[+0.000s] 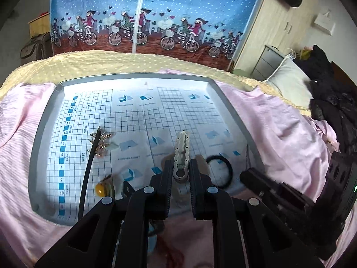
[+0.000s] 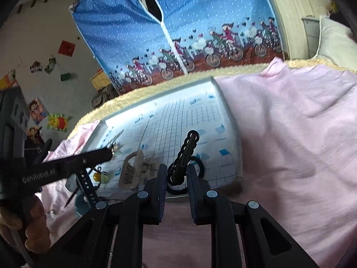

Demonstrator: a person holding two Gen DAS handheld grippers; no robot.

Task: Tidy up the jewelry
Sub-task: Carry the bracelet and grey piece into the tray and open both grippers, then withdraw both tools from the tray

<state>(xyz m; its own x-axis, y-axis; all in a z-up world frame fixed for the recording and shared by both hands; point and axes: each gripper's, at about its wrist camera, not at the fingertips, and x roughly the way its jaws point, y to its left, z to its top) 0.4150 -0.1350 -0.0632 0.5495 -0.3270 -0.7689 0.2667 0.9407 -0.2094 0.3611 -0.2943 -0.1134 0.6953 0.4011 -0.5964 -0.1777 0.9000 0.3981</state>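
Between the fingers of the left gripper [image 1: 181, 174] sat the hinge end of a pale wavy hair clip [image 1: 183, 149], the jaws closed against it and the clip's scalloped body pointing away over the gridded paper. Over on the right wrist view, the right gripper [image 2: 176, 178] was likewise closed on a black wavy hair clip [image 2: 187, 149], gripped near its base and tilted up to the right. Just beside that black clip, a black hair tie [image 1: 219, 171] lay flat on the paper near the tray's right wall. Both grippers hovered over the near edge of a shallow grey tray [image 1: 44, 120] lined with blue-and-white grid paper. Farther left in the tray lay a small gold-coloured ornament [image 1: 101, 144], crossed by a thin black cable [image 1: 89, 167], and nearer the front a yellow bead piece [image 1: 100, 189]. A clear claw clip [image 2: 131, 169] showed in the right wrist view, resting on the paper left of the gripper. Around the tray spread a pink sheet [image 1: 279, 129] over a yellow blanket [image 1: 111, 62], with a blue bicycle-print curtain [image 1: 156, 11] behind.
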